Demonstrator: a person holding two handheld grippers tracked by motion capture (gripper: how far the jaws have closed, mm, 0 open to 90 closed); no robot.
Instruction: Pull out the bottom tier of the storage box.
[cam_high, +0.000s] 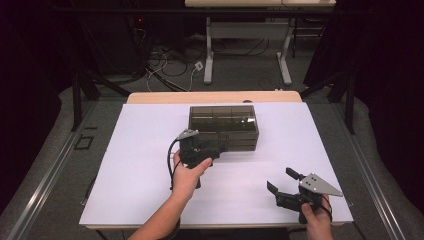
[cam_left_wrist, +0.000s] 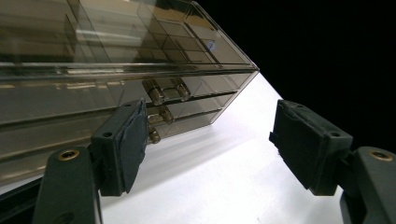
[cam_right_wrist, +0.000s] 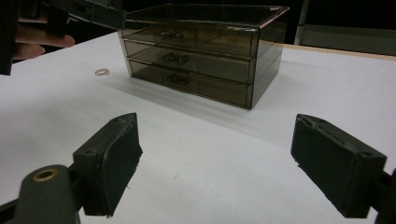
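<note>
Resting toward the desk's far edge: smoky drawer box (cam_high: 223, 127), no readable writing
Left claw (cam_high: 216, 146): jaws apart, at the box front
Right claw (cam_high: 284, 181): jaws apart, near right corner
Ring (cam_right_wrist: 102, 72): beside box

My left gripper (cam_high: 212, 150) has 2 black padded jaws with brass screw inserts. A grey 3-cornered plate tops my right gripper (cam_high: 281, 181). My forearms are bare.

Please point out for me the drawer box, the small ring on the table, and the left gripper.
drawer box (cam_right_wrist: 201, 56): right gripper view, on its front, middle drawer.
ring (cam_right_wrist: 102, 72): right gripper view, on the loop, left of the box.
left gripper (cam_high: 218, 148): high view, midway between its fingers, at the box front.
</note>
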